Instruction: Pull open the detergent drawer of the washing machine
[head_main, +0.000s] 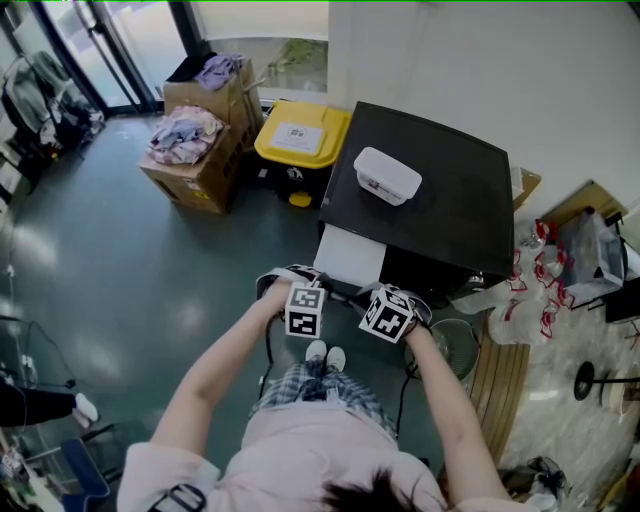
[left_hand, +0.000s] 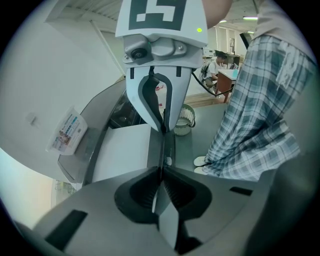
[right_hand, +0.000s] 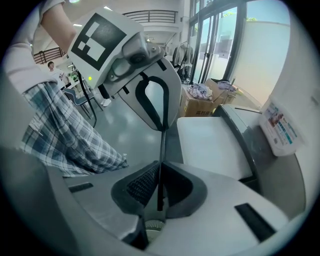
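White detergent drawer (head_main: 352, 255), clamped at its lip by left tongs (left_hand: 161, 171) and right tongs (right_hand: 160, 164); box (head_main: 387, 175) label illegible.

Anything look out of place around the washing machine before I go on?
Nothing looks spilled or damaged. A loose white tub sits on top of the washing machine, and crumpled plastic bags lie strewn to its right in the head view.

The glossy grey-green floor (head_main: 150, 280) filled the left and centre of the head view. Two open cardboard boxes (head_main: 200, 160) heaped with clothes (head_main: 183, 132) stood on it at upper left, just beside a black bin (head_main: 300, 135) with a yellow lid. The black-topped washing machine (head_main: 440, 200) stood right of the bin, with a white lidded container (head_main: 387, 175) on top. White shoes (head_main: 325, 355) stood at lower centre; plastic bags (head_main: 520, 300) lay at right.
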